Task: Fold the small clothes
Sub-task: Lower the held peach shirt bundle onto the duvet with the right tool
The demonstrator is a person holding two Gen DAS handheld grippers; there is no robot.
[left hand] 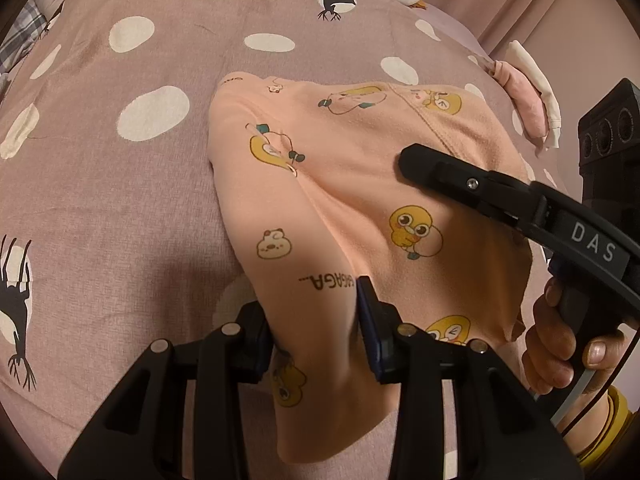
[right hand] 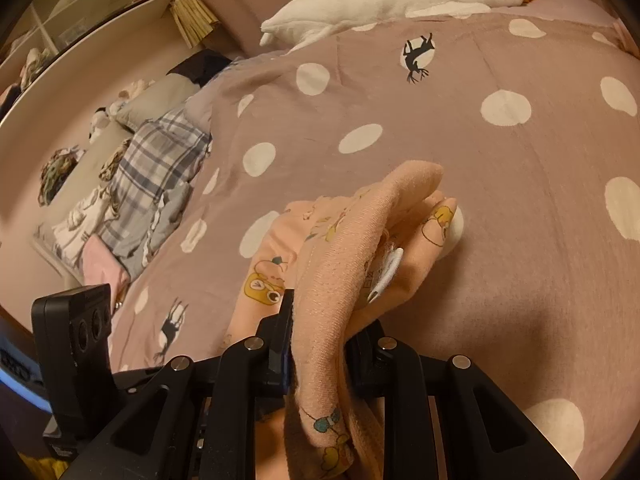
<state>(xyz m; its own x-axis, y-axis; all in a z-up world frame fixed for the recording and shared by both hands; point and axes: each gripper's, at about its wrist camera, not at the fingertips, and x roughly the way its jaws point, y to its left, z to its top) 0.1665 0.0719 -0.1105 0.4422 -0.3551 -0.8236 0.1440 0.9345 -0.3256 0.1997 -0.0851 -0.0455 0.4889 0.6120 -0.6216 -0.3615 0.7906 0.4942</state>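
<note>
A small peach garment (left hand: 360,184) printed with yellow cartoon ducks lies partly lifted over the pink polka-dot bedspread (left hand: 120,208). My left gripper (left hand: 316,332) is shut on its near edge, cloth bunched between the fingers. My right gripper (right hand: 320,336) is shut on a thick fold of the same garment (right hand: 340,264), whose white label shows. In the left wrist view the right gripper's fingers (left hand: 448,168) reach over the garment from the right, held by a hand (left hand: 560,344).
A white goose plush (right hand: 384,0) lies at the far edge of the bedspread (right hand: 480,152). A folded pink and white garment (left hand: 528,96) sits to the right. Plaid clothes (right hand: 156,172) and other laundry are piled at the left, beside shelves (right hand: 80,12).
</note>
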